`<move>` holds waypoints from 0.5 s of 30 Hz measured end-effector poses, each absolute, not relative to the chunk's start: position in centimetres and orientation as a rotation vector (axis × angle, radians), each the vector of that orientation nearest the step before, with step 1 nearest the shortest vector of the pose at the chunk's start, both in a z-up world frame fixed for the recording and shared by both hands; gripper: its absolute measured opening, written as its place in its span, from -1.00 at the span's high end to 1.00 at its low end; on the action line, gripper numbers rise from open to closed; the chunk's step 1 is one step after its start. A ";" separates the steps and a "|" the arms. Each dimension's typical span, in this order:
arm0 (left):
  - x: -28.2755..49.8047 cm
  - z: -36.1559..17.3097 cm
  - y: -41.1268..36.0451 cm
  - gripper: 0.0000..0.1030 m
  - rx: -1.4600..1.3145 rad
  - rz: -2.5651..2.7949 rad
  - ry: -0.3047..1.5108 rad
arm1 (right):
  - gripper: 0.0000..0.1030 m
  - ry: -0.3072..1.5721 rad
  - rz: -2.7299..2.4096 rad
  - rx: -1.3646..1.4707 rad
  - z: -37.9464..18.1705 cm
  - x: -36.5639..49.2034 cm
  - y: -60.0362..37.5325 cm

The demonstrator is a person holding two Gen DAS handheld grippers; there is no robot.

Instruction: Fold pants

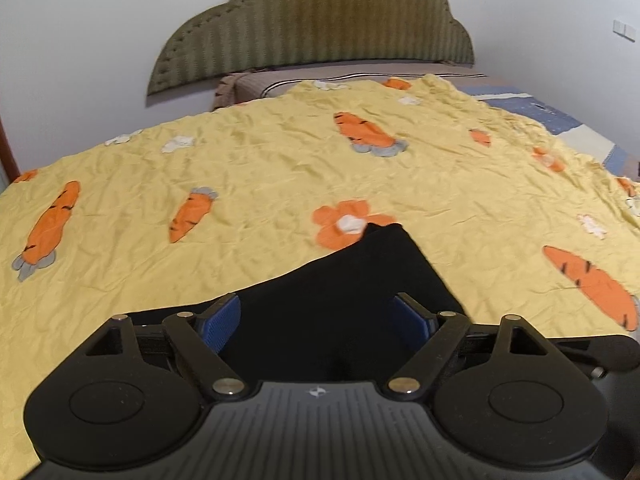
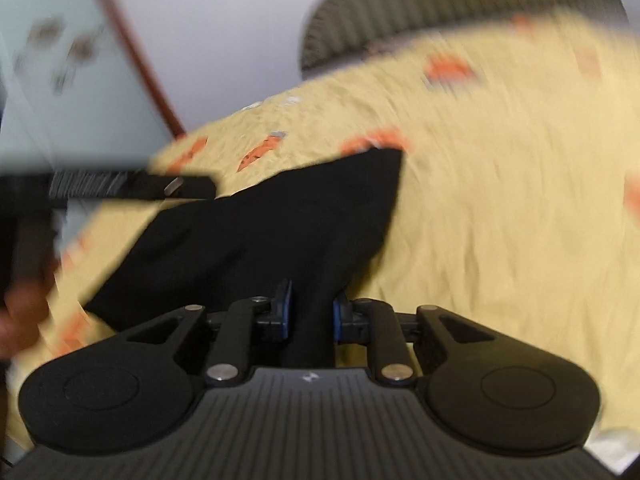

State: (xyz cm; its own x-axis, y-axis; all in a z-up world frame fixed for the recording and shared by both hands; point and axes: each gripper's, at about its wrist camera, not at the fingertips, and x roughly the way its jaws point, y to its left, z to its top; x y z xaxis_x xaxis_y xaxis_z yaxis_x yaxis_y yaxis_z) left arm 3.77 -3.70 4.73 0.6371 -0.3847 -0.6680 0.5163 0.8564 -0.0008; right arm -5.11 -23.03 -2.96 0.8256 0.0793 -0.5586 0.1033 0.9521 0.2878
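Yellow bedding [image 1: 280, 168] printed with orange carrots and flowers covers the bed, a padded olive headboard [image 1: 312, 28] against the white wall behind. Black pants [image 1: 340, 292] lie on this cover near its front edge — one corner reaching an orange flower. The left gripper [image 1: 320, 316] hangs over them with blue pads spread wide, not pressing the cloth. The right gripper [image 2: 310, 312] — its view blurred — has its pads drawn close, pinching a bunched fold of the pants.

Both wrist cameras look low and close along their fingers across the yellow carrot-print bedspread [image 1: 280, 168] toward the headboard [image 1: 320, 24], sharing the black pants [image 2: 260, 232].
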 end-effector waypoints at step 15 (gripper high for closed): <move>4.0 4.7 -6.1 -0.63 0.256 -0.648 0.821 | 0.72 0.515 -0.039 -0.492 -2.1 -5.1 -11.3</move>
State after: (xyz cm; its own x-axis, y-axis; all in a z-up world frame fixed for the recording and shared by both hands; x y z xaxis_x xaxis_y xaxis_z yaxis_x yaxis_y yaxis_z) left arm 4.01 -6.05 4.69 0.5038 -0.4344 -0.7466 0.6252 0.7798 -0.0319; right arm -5.11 -11.28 -2.14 0.8721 -0.1570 -0.4634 -0.0861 0.8831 -0.4612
